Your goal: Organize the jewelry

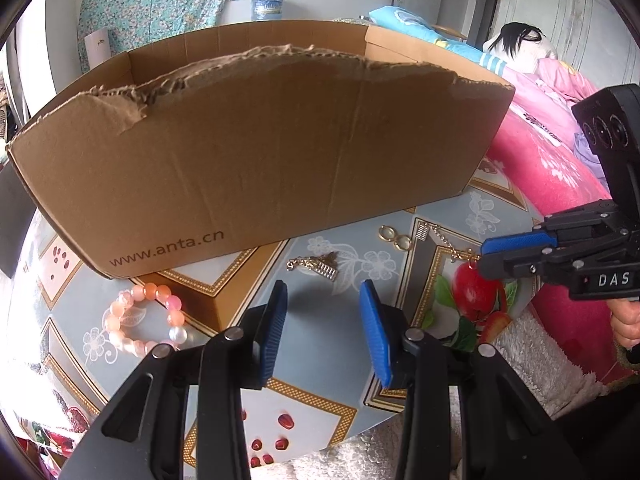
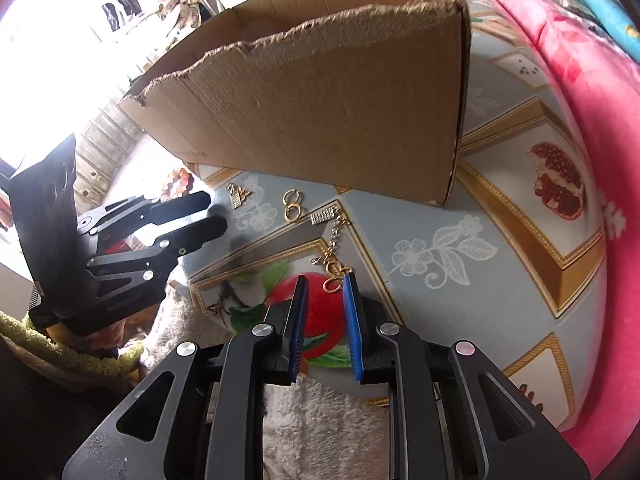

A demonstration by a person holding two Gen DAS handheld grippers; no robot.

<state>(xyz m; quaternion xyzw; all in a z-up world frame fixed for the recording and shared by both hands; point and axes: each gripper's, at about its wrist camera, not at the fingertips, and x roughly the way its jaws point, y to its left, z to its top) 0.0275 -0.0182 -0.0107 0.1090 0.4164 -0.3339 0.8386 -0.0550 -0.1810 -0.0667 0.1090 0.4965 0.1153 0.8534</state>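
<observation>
Nothing looks sorted yet: bracelet (image 1: pixel 144 320), rings (image 1: pixel 394 237) and chains (image 2: pixel 334 248) lie on the table (image 2: pixel 440 208) before the box (image 1: pixel 260 152). Your left gripper (image 1: pixel 323 320) gapes empty; your right gripper (image 2: pixel 325 300), narrow, straddles a chain's end unclamped.

Daylight filled both views. In the right wrist view the upper left burned out to white, perhaps from a window, washing out whatever stood there. The cardboard box (image 2: pixel 320 100) showed its near wall in shade and threw a soft shadow onto the patterned tablecloth (image 2: pixel 440 216). The left wrist view was evenly lit, without glare. Both pictures curved strongly at the rims, with dark corners. Focus stayed sharp mid-frame.
</observation>
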